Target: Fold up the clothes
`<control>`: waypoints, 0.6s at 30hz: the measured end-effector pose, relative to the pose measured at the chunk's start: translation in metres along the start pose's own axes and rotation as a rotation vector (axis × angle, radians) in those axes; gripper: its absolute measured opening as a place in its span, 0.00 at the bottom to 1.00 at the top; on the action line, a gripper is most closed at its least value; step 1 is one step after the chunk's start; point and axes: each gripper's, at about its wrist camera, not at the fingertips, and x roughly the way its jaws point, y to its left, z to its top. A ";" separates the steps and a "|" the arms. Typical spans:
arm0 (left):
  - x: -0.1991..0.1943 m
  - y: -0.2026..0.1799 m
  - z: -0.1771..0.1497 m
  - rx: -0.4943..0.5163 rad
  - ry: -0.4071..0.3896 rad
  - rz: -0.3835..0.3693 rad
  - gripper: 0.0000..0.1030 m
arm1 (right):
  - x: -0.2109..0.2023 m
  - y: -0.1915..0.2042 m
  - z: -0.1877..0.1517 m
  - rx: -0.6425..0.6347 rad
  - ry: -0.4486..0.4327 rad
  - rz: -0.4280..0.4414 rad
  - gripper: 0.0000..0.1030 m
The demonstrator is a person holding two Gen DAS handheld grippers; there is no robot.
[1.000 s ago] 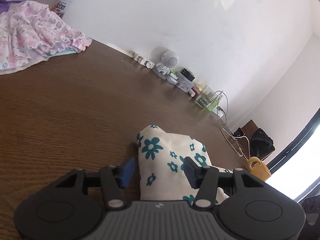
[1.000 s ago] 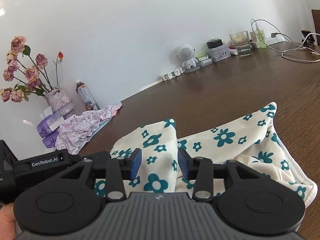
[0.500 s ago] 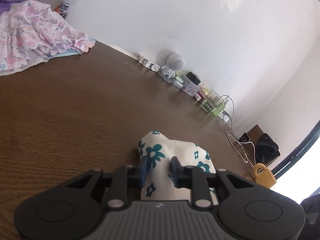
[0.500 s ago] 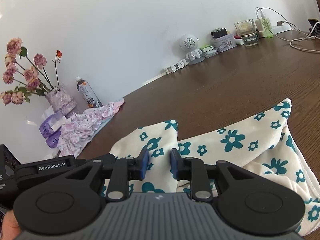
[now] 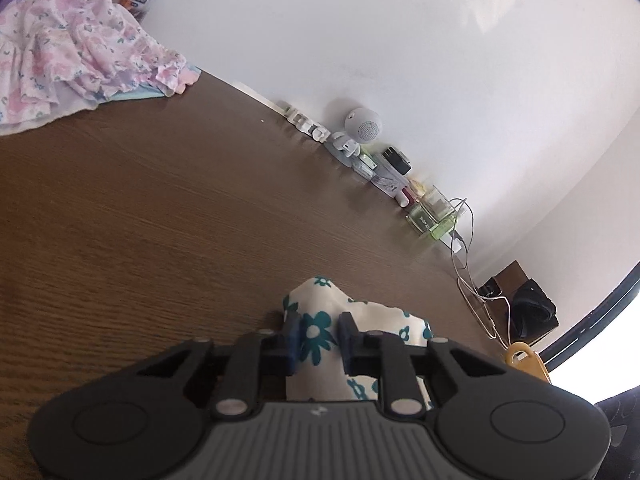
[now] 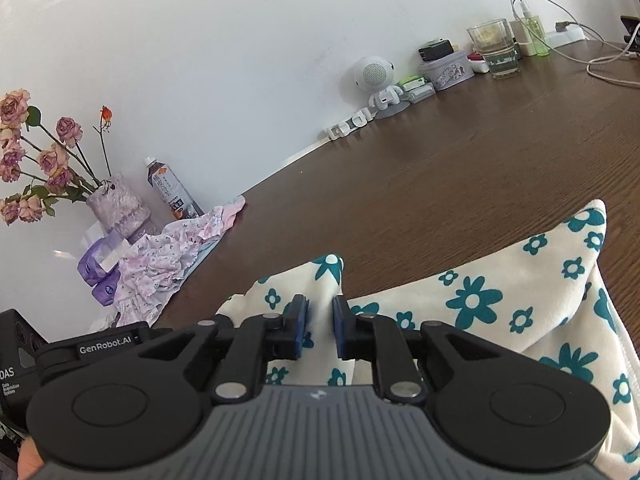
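Where a second ago both sets of fingers stood wide on either side of the cloth [image 6: 500,292], they have now drawn in and pinch it — the left gripper [image 5: 318,336] clamped on a raised peak of the cream, teal-flowered fabric, the right gripper [image 6: 320,326] clamped on another peak near a corner. Fabric fills the narrow gap between each pair of pads, so both look like firm holds rather than near misses. That suggests the grasp is made and the fold itself can begin; a lift and carry-over seems the likely next step, though nothing is lifted clear yet.

Most of the cloth lies on the brown table [image 5: 140,220], spreading off to the right in the right wrist view, with a doubled edge showing at its far side.

Further out, a pink ruffled garment [image 5: 68,48] lies heaped at the table's far left, well apart from the cloth, beside a bottle [image 6: 172,192] and a vase [image 6: 116,208] of dried roses. Along the wall stand a small white speaker [image 6: 374,76], a tin [image 6: 446,68], a glass [image 6: 494,50] and trailing cables [image 6: 608,68] — all well apart. Bare table lies between the cloth and these, so I see nothing in the way of a fold toward the wall.
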 end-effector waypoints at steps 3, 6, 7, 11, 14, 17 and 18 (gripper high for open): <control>-0.009 0.002 -0.002 -0.009 0.012 0.017 0.62 | -0.013 0.000 -0.002 0.022 -0.011 0.025 0.40; -0.020 0.008 -0.006 -0.007 0.027 0.003 0.63 | -0.030 0.005 -0.009 -0.009 -0.009 0.035 0.43; -0.022 0.009 -0.007 -0.008 0.039 -0.003 0.62 | -0.033 0.007 -0.012 -0.018 0.003 0.035 0.43; -0.015 0.012 -0.012 -0.042 0.103 -0.067 0.31 | -0.031 0.007 -0.024 -0.005 0.028 0.023 0.35; -0.015 0.011 -0.016 -0.033 0.099 -0.071 0.26 | -0.031 0.001 -0.027 0.043 0.023 0.034 0.31; -0.022 0.007 -0.018 -0.024 0.083 -0.051 0.38 | -0.041 0.006 -0.031 0.030 -0.002 0.017 0.36; -0.024 0.006 -0.019 -0.018 0.077 -0.039 0.48 | -0.045 0.007 -0.033 0.023 -0.008 0.017 0.39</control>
